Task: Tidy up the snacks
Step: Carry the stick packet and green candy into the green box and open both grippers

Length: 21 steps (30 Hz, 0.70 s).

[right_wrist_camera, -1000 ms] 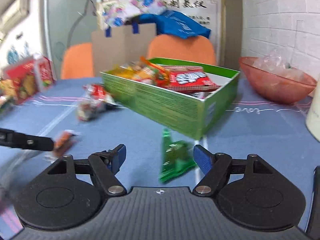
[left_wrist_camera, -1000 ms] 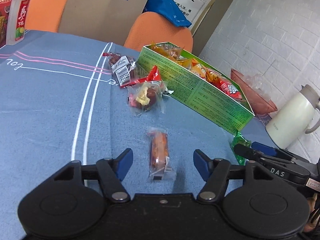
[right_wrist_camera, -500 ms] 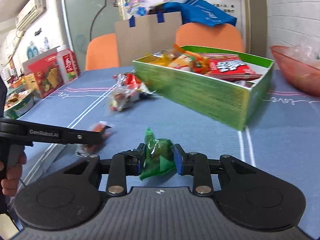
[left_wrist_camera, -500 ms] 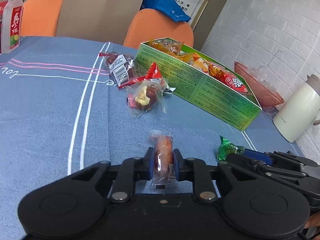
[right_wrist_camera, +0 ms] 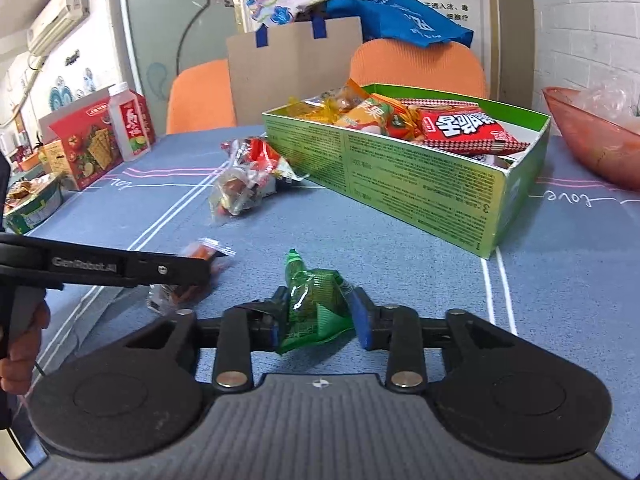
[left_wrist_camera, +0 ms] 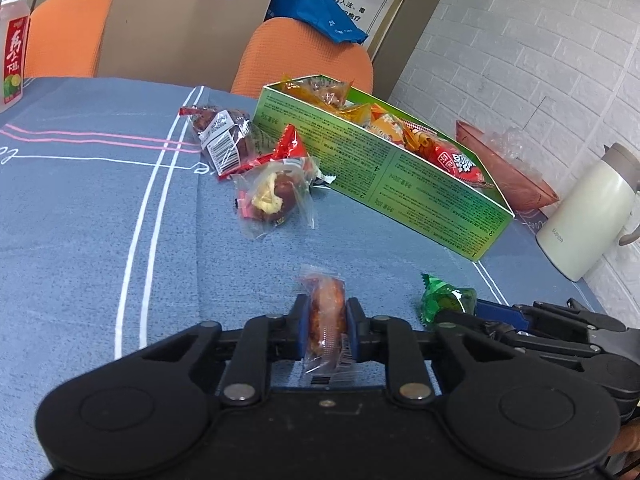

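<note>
My left gripper (left_wrist_camera: 327, 320) is shut on an orange sausage snack in clear wrap (left_wrist_camera: 326, 312), held just above the blue tablecloth. My right gripper (right_wrist_camera: 318, 314) is shut on a green snack packet (right_wrist_camera: 316, 304); it also shows in the left wrist view (left_wrist_camera: 446, 298). The green snack box (left_wrist_camera: 400, 172) (right_wrist_camera: 404, 184) holds several packets and stands ahead of both grippers. Loose snacks lie left of the box: a clear-wrapped red date snack (left_wrist_camera: 274, 196), a red packet (left_wrist_camera: 286, 148) and a dark barcoded packet (left_wrist_camera: 222, 134).
A white kettle (left_wrist_camera: 584, 216) and a pink bowl (right_wrist_camera: 596, 136) stand to the right. A drink bottle (right_wrist_camera: 128, 124), a red cracker box (right_wrist_camera: 86, 144) and a round tin (right_wrist_camera: 32, 204) are at the left. Orange chairs (right_wrist_camera: 416, 64) and a cardboard bag stand behind the table.
Both grippers closed from open: the left on the sausage snack, the right on the green packet. Both now hold their snacks slightly raised off the cloth.
</note>
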Available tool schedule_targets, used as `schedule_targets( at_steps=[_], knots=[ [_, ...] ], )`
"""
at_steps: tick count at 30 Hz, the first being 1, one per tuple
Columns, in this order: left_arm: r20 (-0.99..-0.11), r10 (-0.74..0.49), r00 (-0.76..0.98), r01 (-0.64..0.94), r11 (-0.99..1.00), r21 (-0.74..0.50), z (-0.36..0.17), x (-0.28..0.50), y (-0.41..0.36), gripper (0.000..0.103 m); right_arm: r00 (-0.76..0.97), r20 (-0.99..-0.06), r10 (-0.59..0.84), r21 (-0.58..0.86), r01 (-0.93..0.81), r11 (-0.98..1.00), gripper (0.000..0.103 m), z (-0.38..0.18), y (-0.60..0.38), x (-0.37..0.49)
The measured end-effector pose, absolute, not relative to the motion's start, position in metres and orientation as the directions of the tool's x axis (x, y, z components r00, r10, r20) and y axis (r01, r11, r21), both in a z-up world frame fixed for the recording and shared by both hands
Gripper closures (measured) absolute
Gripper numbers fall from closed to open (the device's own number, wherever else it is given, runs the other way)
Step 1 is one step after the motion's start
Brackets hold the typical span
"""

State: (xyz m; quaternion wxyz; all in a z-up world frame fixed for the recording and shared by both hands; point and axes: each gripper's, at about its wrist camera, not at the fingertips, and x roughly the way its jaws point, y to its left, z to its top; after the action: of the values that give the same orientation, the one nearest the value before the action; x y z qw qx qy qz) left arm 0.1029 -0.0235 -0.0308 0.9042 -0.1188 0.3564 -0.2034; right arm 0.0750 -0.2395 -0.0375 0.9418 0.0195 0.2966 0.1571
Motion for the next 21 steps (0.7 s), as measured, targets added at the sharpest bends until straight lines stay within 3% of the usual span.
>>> schedule_targets(
  at_steps=[4, 12, 21],
  knots=[
    [-0.578, -0.488, 0.654, 0.286, 0.867, -0.409, -0.027, 0.102, -0.022, 0.050, 0.774, -0.538, 0.333, 0.147, -0.303, 0.942, 0.056, -0.036, -0.241, 0.071],
    [-0.487, -0.559, 0.671, 0.387, 0.824, -0.413, 0.023, 0.113, -0.043, 0.050, 0.838, -0.425, 0.343, 0.179, -0.294, 0.939, 0.057, -0.004, -0.259, 0.065],
    [-0.422, -0.603, 0.677, 0.458, 0.794, -0.401, 0.067, 0.162, -0.098, 0.049, 0.930, -0.284, 0.234, 0.140, -0.201, 0.970, 0.056, 0.034, -0.296, 0.090]
  ],
)
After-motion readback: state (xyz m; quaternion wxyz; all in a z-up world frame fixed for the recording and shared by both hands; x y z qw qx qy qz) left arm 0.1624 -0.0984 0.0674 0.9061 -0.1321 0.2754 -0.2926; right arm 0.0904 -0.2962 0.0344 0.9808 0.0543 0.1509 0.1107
